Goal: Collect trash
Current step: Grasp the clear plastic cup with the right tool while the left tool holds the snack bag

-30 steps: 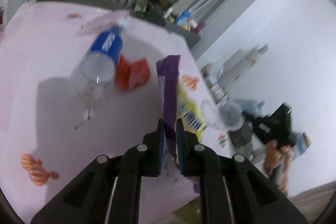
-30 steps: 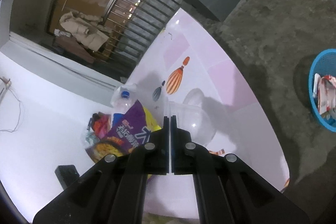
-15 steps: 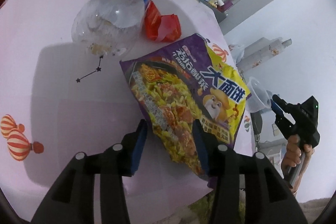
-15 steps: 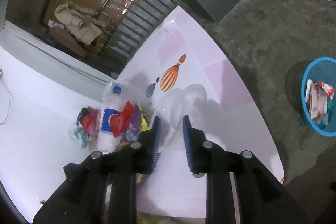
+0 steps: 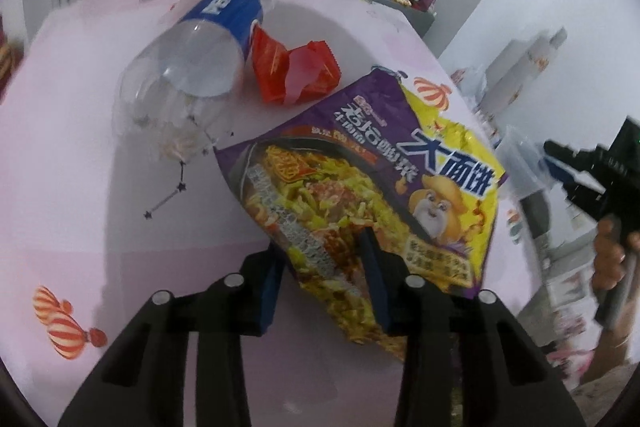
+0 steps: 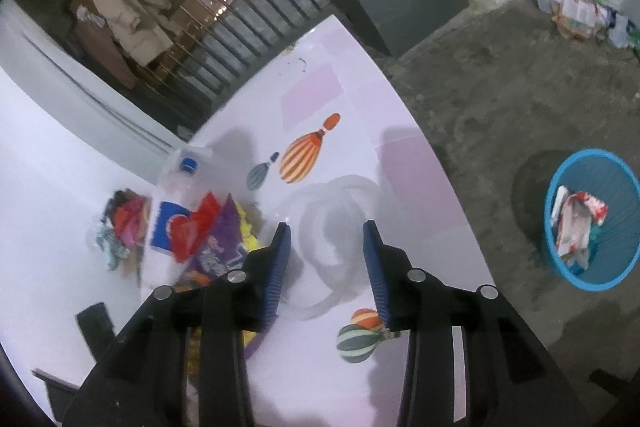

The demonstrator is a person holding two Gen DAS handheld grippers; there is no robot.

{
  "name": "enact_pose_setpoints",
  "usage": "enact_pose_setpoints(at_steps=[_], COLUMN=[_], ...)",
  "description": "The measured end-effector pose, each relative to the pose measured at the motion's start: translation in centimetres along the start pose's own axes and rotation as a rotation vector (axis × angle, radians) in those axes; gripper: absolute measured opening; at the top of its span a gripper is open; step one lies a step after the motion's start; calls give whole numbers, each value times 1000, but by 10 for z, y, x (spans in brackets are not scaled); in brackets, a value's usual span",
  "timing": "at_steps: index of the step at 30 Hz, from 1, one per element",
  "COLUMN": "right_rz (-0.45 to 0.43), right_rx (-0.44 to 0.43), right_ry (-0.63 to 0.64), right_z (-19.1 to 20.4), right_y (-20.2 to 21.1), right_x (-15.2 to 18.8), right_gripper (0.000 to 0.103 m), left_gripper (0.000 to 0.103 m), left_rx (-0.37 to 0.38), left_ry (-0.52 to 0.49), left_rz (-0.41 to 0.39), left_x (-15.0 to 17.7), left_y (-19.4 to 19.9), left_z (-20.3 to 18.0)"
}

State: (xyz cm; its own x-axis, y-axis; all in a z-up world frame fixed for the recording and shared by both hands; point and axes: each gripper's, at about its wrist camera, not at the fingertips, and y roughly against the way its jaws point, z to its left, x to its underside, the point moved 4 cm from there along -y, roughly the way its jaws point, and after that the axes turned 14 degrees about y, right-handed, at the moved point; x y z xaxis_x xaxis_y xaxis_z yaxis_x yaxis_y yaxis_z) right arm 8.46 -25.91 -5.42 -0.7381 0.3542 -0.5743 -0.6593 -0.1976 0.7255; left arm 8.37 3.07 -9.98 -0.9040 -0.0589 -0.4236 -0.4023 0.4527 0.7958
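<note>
The left claw [image 5: 322, 277] hangs over a pale pink worktop [image 5: 72, 155] printed with striped balloons, and its jaws are closing around the lower corner of a purple and yellow noodle packet [image 5: 372, 187]. The packet's corner lies between the two blue pads, but whether the pads already press on it cannot be told from this view. Beyond the packet, a torn red wrapper [image 5: 296, 69] lies on the worktop, touching the side of a clear plastic bottle [image 5: 200, 59] with a blue label, which rests on its side beside it. At the right edge of the left wrist view, a hand [image 5: 610, 255] grips the black handle of the other tool. The right claw [image 6: 324, 263] points down at a clear plastic cup [image 6: 332, 223] lying on its side on the worktop; its jaws are opening and stand on either side of the cup without pressing on it, so the cup is released. To the left of that claw the same bottle, red wrapper and noodle packet lie bunched together. On the rough grey floor [image 6: 500, 87] beside the worktop stands a blue basket [image 6: 592, 219] with crumpled wrappers [image 6: 576, 223] already inside it, well apart from the worktop. A grey cabinet [image 6: 404, 11] carrying bottles stands farther back.
</note>
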Motion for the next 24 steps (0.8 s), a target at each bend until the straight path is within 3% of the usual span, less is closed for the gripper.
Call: enact_pose_setpoints(at_steps=[8, 12, 17, 24], right_rz=[26, 34, 47, 12], right_rx=[95, 123, 117, 93], right_ry=[57, 66, 58, 24], right_z=[-2, -2, -4, -9], right_y=[-5, -6, -12, -4], right_x=[3, 5, 7, 9], right_gripper=[23, 18, 5, 4], left_gripper=[12, 7, 4, 0], left_rx=[-21, -19, -12, 62], left_ry=[-3, -11, -31, -101], left_rz=[-11, -15, -30, -112], left_x=[-4, -3, -1, 1], left_y=[-3, -4, -3, 14], left_z=[2, 3, 0, -15])
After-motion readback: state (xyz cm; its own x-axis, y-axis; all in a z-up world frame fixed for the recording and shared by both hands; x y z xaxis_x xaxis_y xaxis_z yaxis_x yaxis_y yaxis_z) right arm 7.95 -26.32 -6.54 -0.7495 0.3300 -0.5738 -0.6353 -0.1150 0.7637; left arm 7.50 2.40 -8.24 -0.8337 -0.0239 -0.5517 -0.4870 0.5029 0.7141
